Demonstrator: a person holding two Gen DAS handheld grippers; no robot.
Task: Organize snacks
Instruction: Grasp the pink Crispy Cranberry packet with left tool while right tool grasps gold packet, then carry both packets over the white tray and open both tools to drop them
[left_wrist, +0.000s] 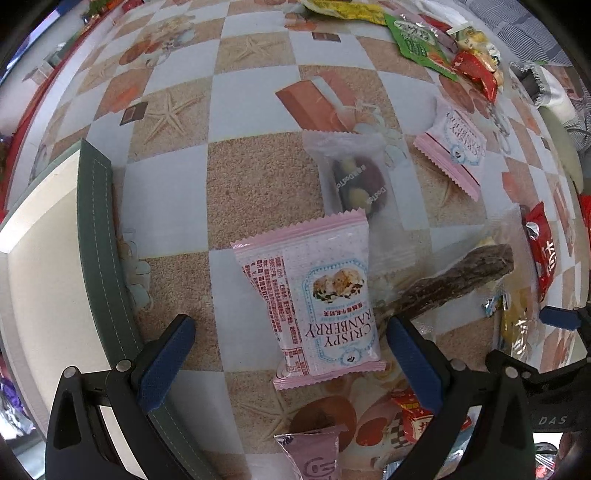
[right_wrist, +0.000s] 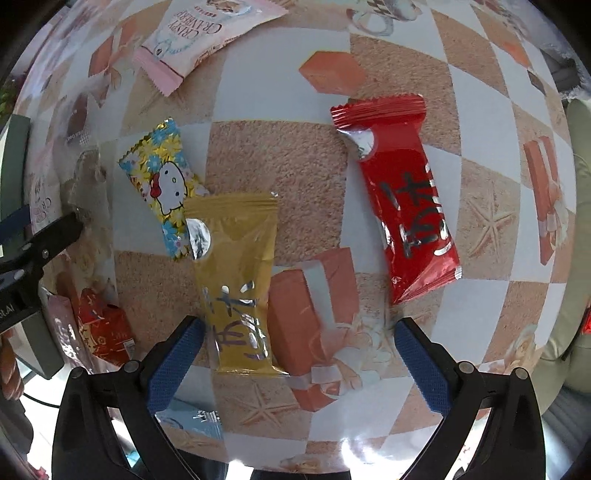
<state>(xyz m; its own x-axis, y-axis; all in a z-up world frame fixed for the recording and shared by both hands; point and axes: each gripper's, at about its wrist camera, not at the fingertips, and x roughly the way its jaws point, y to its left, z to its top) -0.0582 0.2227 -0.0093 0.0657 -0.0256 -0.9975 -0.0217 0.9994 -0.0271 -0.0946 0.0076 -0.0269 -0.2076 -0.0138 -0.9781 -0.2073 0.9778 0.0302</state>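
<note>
In the left wrist view my left gripper (left_wrist: 291, 328) is open above a pink Crispy Cranberry packet (left_wrist: 317, 295), which lies flat between the fingers. A clear packet of dark and pale sweets (left_wrist: 354, 177) lies just beyond it, a second pink packet (left_wrist: 454, 147) farther right, and a dark brown bar in clear wrap (left_wrist: 461, 280) by the right finger. In the right wrist view my right gripper (right_wrist: 299, 332) is open over a gold packet (right_wrist: 236, 273), which lies nearer its left finger. A Hello Kitty packet (right_wrist: 162, 184) and a red packet (right_wrist: 402, 199) lie beside it.
A green-edged tray with a cream inside (left_wrist: 92, 229) sits at the left. A pile of green, yellow and red snacks (left_wrist: 443, 44) lies at the far right corner. A small red packet (right_wrist: 103, 328) and a light blue packet (right_wrist: 195, 421) lie near the right gripper. The tablecloth (right_wrist: 280, 177) is checked.
</note>
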